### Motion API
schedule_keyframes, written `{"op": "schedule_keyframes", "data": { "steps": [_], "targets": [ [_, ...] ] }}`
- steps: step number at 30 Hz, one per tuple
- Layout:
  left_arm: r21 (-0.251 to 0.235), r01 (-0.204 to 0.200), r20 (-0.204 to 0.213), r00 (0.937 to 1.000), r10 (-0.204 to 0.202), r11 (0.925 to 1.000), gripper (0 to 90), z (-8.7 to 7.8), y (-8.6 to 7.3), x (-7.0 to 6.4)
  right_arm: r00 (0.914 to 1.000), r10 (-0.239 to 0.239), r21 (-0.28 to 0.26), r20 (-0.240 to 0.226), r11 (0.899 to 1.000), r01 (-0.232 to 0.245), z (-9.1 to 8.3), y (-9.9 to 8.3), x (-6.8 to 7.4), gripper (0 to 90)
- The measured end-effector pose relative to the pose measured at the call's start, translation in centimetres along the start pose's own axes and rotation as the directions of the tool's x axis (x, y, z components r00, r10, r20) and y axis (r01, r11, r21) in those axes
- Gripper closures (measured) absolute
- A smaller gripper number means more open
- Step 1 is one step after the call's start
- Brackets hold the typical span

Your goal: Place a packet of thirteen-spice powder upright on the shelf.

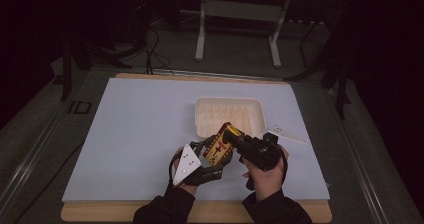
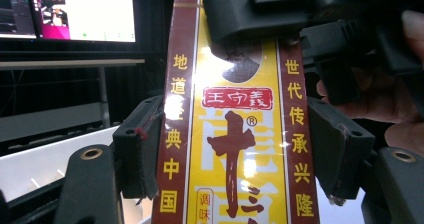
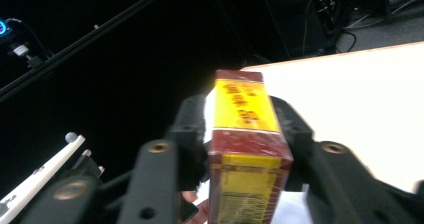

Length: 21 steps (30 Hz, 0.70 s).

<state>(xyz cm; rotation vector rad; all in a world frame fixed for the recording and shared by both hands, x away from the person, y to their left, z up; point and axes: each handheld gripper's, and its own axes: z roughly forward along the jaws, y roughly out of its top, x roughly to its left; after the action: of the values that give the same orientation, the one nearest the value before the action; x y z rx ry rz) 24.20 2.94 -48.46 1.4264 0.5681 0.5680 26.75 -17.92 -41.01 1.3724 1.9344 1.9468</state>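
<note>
A yellow and dark-red box (image 1: 222,145) with Chinese print is held above the front middle of the table, tilted up to the right. My left gripper (image 1: 214,159) is shut on its lower part. My right gripper (image 1: 236,137) is shut on its upper end. In the left gripper view the box (image 2: 235,109) stands upright between both pads of the left gripper (image 2: 235,154), and the right gripper's black jaws clamp its top. In the right gripper view the box (image 3: 247,184) points end-on at the camera, squeezed by the right gripper (image 3: 240,119).
A white ribbed tray (image 1: 229,104) lies just behind the grippers on the pale mat (image 1: 140,134). The table's wooden front edge (image 1: 210,211) is close to the hands. Desk legs (image 1: 200,29) stand beyond the table. A lit monitor (image 2: 82,11) glows in the dark room.
</note>
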Motion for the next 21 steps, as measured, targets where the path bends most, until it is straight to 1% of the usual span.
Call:
{"op": "schedule_keyframes", "data": {
  "steps": [2,4,6,9,10,11,12,13,14,15,17,18,21],
  "targets": [
    [0.001,0.01,0.003,0.9999,-0.01,0.9999,32.4,0.0,0.0,0.0,0.9999,-0.006,0.002,0.009,1.0,0.006,0.1,0.0,0.2,66.9],
    [0.005,0.011,0.001,0.9999,-0.011,0.9999,32.3,0.0,0.1,0.0,0.9995,-0.025,0.004,0.022,1.0,0.025,0.1,0.1,0.4,67.2],
    [0.012,0.028,0.004,0.9996,-0.028,0.9995,32.1,0.0,0.1,0.1,0.9989,-0.037,0.01,0.029,0.999,0.037,0.1,0.1,0.5,67.4],
    [0.022,0.05,-0.002,0.9987,-0.05,0.9985,31.1,0.1,0.2,0.1,0.9981,-0.051,0.019,0.036,0.999,0.05,0.3,0.3,0.6,67.5],
    [0.02,0.056,-0.008,0.9984,-0.056,0.9982,29.5,0.1,0.3,0.2,0.9977,-0.057,0.022,0.036,0.998,0.056,0.3,0.3,0.7,67.5],
    [0.021,0.062,-0.011,0.998,-0.062,0.9978,25.1,0.2,0.4,0.2,0.9969,-0.07,0.025,0.037,0.997,0.069,0.4,0.3,0.9,67.5],
    [0.031,0.063,-0.024,0.9978,-0.062,0.9975,21.2,0.2,0.6,0.3,0.9963,-0.077,0.021,0.038,0.997,0.076,0.5,0.3,0.9,67.5],
    [0.032,0.068,-0.021,0.9975,-0.068,0.9971,17.5,0.3,0.7,0.3,0.9961,-0.081,0.019,0.034,0.997,0.081,0.5,0.4,1.1,67.5],
    [0.039,0.07,-0.02,0.9974,-0.069,0.9968,16.3,0.3,0.8,0.4,0.9955,-0.088,0.021,0.035,0.996,0.087,0.6,0.5,1.2,67.5],
    [0.043,0.067,-0.032,0.9973,-0.066,0.9969,15.9,0.2,0.9,0.5,0.994,-0.103,0.019,0.037,0.995,0.102,0.6,0.7,1.3,67.5],
    [0.045,0.067,-0.024,0.9975,-0.066,0.9967,15.9,0.2,1.1,0.6,0.9891,-0.138,0.009,0.052,0.99,0.137,0.7,1.0,1.6,67.4],
    [0.042,0.058,-0.028,0.998,-0.057,0.9974,15.9,0.1,1.2,0.6,0.9862,-0.155,0.006,0.059,0.988,0.155,0.7,1.3,1.6,67.4],
    [0.05,0.036,-0.023,0.9991,-0.035,0.9981,15.4,-0.1,1.5,0.5,0.9799,-0.185,-0.006,0.075,0.983,0.186,0.7,2.0,1.7,67.4]
  ]
}}
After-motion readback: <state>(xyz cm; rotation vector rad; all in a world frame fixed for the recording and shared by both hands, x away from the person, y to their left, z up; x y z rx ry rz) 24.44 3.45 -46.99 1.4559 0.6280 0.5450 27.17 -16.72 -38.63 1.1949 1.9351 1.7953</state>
